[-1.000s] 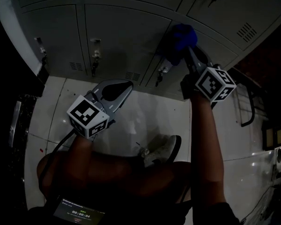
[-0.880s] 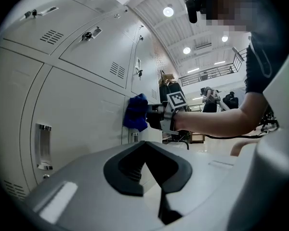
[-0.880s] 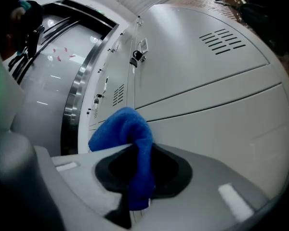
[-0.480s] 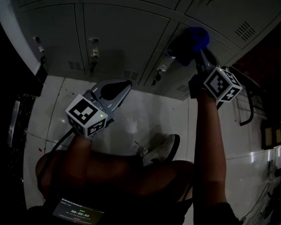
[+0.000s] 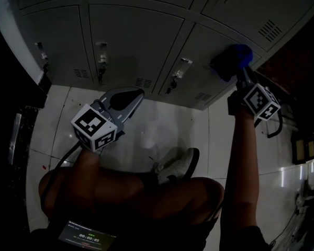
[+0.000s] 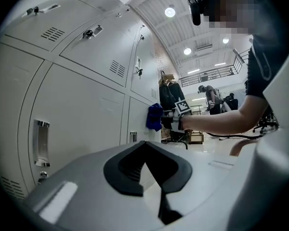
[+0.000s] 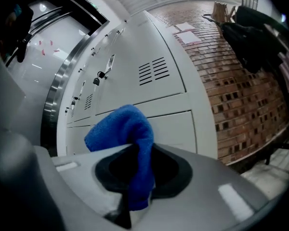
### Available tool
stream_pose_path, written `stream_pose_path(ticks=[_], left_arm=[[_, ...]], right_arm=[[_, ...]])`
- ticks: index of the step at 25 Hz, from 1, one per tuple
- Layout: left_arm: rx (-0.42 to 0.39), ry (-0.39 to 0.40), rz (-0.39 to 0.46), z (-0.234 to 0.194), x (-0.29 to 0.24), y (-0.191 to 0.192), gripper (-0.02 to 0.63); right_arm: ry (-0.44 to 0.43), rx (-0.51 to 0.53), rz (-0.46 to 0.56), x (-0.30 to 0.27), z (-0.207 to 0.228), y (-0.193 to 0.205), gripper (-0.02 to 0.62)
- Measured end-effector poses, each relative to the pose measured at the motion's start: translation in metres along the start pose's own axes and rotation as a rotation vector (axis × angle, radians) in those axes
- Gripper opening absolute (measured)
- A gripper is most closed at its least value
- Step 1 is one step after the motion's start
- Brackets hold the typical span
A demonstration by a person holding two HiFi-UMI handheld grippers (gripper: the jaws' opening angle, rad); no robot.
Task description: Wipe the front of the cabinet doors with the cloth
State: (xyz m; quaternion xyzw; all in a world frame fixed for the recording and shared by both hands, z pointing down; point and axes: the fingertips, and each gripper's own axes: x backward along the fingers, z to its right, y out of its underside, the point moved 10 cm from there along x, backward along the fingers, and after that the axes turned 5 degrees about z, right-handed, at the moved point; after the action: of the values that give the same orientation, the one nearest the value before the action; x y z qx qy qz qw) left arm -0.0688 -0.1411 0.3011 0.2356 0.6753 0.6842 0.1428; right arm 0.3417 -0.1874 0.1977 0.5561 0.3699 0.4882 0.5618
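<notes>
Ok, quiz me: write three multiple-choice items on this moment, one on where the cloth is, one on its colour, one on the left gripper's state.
1. The cloth is:
A. in the left gripper
B. in the right gripper, pressed to a cabinet door
C. lying loose, held by neither

2. The cloth is:
A. red
B. blue
C. white

3. The left gripper is:
A. shut on nothing
B. open
C. shut on the cloth

Answers:
1. B, the right gripper view shows it pinched between the jaws.
2. B, it shows blue in every view.
3. A, its jaws meet with nothing between them.
</notes>
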Motion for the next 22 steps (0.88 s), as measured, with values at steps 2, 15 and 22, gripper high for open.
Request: stream_pose_path(ticks=[2, 15, 22], left_arm=[[-0.003, 0.000, -0.003, 0.000, -0.001, 0.000, 0.003], [-0.015, 0.013, -0.019, 0.003, -0.003, 0.003, 0.004], [-0.025, 0.013, -0.014, 0.002, -0.004, 0.002, 0.003]], right_arm=[[0.027, 0.001, -0.002, 0.006, 0.012, -0.001, 0.061], [0.155, -0.004, 0.006, 0.035, 0.059, -0.006, 0.061], [0.139, 0.023, 0.005, 0.045, 0.032, -0.004, 0.061]])
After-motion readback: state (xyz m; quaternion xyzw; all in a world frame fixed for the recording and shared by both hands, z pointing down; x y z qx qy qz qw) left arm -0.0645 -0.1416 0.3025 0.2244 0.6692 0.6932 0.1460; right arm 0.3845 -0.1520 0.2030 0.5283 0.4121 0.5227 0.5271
